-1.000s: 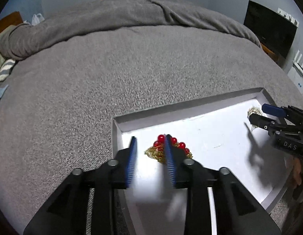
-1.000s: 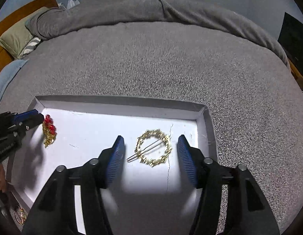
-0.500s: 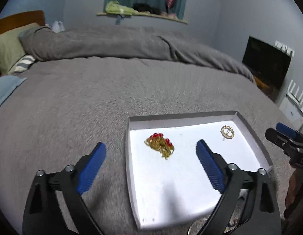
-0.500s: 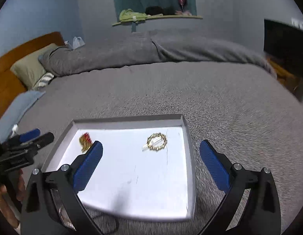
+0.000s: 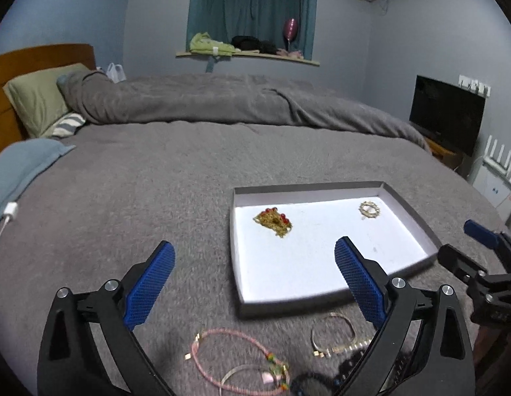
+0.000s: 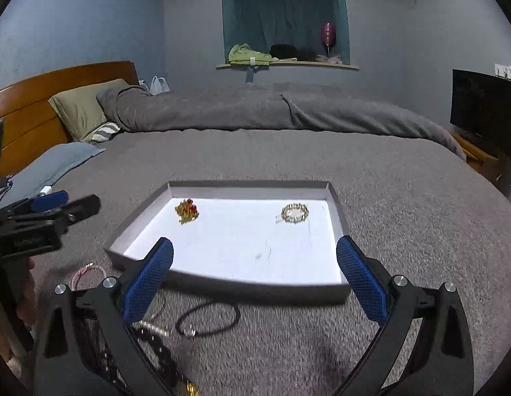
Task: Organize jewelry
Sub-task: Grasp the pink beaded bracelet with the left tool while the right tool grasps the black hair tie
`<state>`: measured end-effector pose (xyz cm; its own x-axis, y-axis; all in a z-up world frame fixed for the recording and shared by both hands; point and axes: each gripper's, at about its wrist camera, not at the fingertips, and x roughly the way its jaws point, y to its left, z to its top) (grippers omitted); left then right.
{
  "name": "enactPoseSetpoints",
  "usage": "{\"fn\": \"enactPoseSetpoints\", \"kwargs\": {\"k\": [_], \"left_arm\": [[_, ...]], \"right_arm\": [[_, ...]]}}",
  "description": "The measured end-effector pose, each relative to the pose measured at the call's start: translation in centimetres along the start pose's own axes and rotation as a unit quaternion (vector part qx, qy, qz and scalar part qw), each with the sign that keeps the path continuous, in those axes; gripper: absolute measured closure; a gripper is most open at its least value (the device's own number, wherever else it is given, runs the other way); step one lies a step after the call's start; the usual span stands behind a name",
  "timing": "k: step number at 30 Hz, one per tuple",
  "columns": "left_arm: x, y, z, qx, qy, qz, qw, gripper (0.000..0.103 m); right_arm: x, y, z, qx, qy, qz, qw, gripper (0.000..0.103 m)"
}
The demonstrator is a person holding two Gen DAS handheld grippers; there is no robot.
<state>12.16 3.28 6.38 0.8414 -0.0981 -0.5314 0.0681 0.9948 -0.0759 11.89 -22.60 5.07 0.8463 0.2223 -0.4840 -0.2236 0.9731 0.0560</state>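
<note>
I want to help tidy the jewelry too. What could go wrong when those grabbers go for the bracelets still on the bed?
The pink bracelet lies against a thin silver ring, so grabbing one could drag the other along. The soft grey blanket may let thin pieces slip from the open left gripper. Bumping the tray could scatter the gold ring brooch.

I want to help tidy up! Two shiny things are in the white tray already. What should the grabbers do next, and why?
Probably lower the open left gripper onto the pink bracelet. It lies loose on the grey blanket, just below that gripper, outside the tray, and nothing is held.
</note>
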Motion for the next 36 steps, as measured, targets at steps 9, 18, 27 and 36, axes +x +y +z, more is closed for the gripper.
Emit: {"fn": "enactPoseSetpoints", "kwargs": {"k": [9, 18, 27, 36], "left_arm": [[-0.7, 2.0, -2.9, -0.023, 0.017, 0.019, 0.9994, 0.005], [-1.2, 4.5, -4.4, -0.031, 0.034, 0.055, 0.9974, 0.005], [-0.2, 6.6, -5.3, -0.066, 0.076, 0.037, 0.9943, 0.005], [0.6, 5.5, -6.9, -0.043, 0.119, 0.030, 0.9915, 0.008]], "right_arm": [[-0.4, -0.3, -2.5, 0.012, 0.055, -0.051, 0.997, 0.005], [-1.5, -1.1, -4.4, 0.012, 0.017, -0.075, 0.997, 0.005], [-2.0, -1.8, -4.7, 0.020, 0.039, 0.022, 0.999, 0.005], [-1.1, -0.7, -5.3, 0.012, 0.076, 0.033, 0.996, 0.005]]}}
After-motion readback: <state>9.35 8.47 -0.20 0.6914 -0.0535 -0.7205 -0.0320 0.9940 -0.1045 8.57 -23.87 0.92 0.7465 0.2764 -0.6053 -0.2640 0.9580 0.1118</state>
